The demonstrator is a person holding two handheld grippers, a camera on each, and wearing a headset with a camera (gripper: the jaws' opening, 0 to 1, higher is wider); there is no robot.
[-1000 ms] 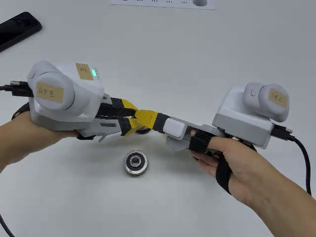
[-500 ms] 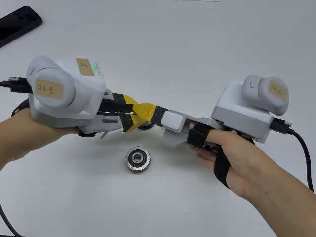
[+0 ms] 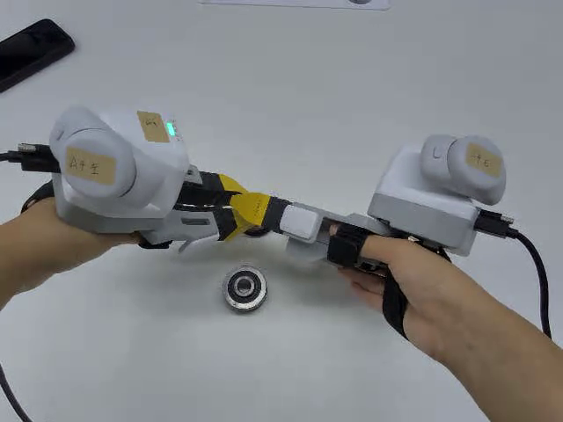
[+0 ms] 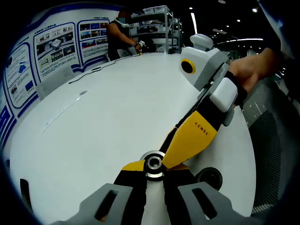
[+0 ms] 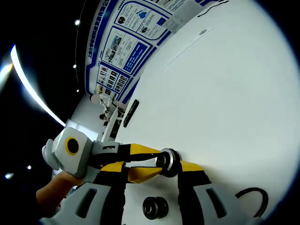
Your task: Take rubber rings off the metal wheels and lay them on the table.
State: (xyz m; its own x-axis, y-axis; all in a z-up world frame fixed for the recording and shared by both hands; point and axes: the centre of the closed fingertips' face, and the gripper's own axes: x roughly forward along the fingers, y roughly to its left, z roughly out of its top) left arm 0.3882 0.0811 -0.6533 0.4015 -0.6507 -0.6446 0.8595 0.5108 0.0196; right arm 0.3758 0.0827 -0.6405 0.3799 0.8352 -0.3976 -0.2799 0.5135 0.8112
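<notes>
Left gripper [image 4: 153,169] clamping a metal wheel [image 4: 153,164] in narrow jaws over mid-table [image 3: 352,97], right gripper [image 5: 168,169] pinching the same wheel from 3 o'clock, second wheel [image 3: 244,288] lying at 6 o'clock.

Left hand [image 3: 40,246] holds left gripper [image 3: 230,218] level, jaws clamped on a metal wheel [image 4: 153,166]; right hand [image 3: 422,290] holds right gripper [image 3: 255,211] tip-to-tip against it, jaws pinching the same wheel.
</notes>
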